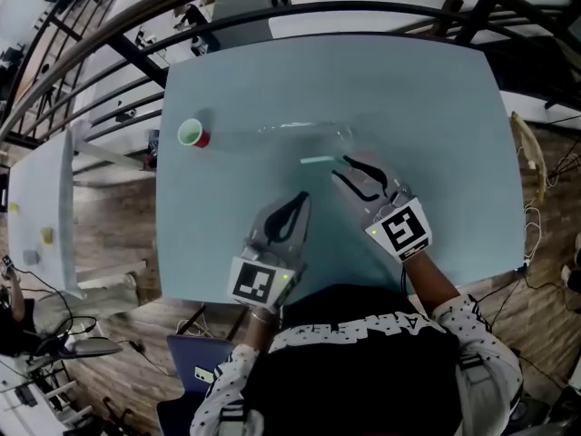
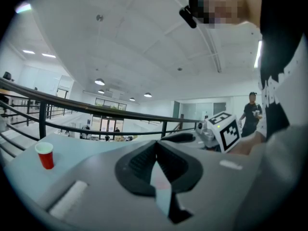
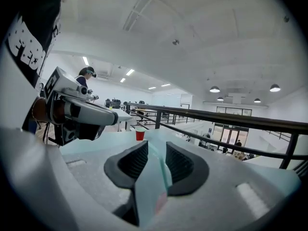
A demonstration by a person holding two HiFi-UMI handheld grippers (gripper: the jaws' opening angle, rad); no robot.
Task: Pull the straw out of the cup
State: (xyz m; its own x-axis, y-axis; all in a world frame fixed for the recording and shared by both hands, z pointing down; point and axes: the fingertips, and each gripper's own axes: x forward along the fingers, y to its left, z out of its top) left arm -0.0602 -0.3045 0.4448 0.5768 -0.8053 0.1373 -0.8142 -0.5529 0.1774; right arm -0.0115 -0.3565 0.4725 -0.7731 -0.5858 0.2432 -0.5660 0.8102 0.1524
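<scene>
The table [image 1: 436, 107] carries two task items. The cup [image 1: 192, 134], red outside and upright, stands near the left edge of the surface, toward the far left corner. It also appears in the left gripper view [image 2: 45, 154] and the right gripper view [image 3: 140, 134].

The straw [image 1: 318, 160] is out of the cup. It lies flat near the middle of the surface, well apart from the cup.

The right gripper [image 1: 341, 168] is positioned right of centre, with its tips just beside the right end of the straw. Its jaws stand apart [image 3: 157, 146], and only bare table surface shows in the gap between the pads. The head view is too coarse to tell whether a jaw tip touches the straw; it appears to lie just clear of it.

The left gripper [image 1: 302, 196] is positioned nearer the front edge, beside the right gripper. Its jaws are closed, tips meeting [image 2: 155, 143], with nothing held between them.
</scene>
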